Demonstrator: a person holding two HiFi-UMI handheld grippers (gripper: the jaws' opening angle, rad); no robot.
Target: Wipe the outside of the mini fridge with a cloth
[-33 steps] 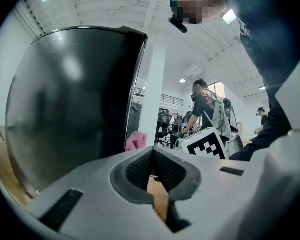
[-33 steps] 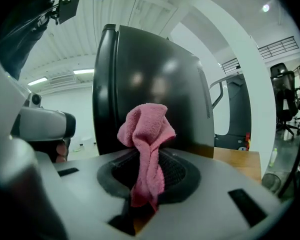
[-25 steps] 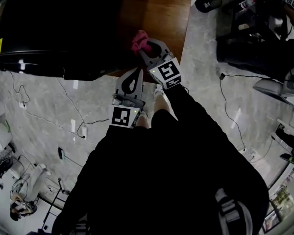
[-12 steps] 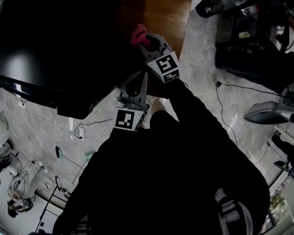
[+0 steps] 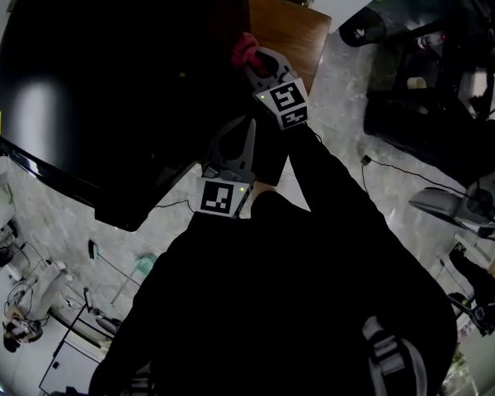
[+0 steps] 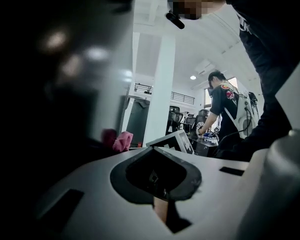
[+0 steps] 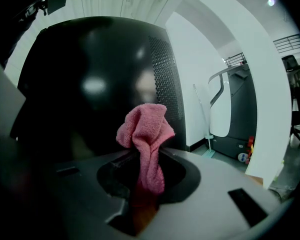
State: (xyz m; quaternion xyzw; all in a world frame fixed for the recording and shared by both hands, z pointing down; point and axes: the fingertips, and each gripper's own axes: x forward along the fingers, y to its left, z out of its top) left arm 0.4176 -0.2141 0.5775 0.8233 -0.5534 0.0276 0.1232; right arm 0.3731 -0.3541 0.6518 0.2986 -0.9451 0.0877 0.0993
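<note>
Pink cloth (image 7: 142,129) in right claw (image 7: 145,159)

Beyond my left gripper (image 6: 153,149) stands a white column (image 6: 157,99), with office chairs (image 6: 176,120) behind it and a round ceiling light (image 6: 192,77) lit above. Right of my right gripper (image 7: 147,156) a white wall (image 7: 197,79) runs down to a white-and-dark machine (image 7: 230,119) at its foot. Below both grippers lies grey marbled floor (image 5: 342,106), with a brown wooden top (image 5: 285,27) just ahead of my right gripper.
</note>
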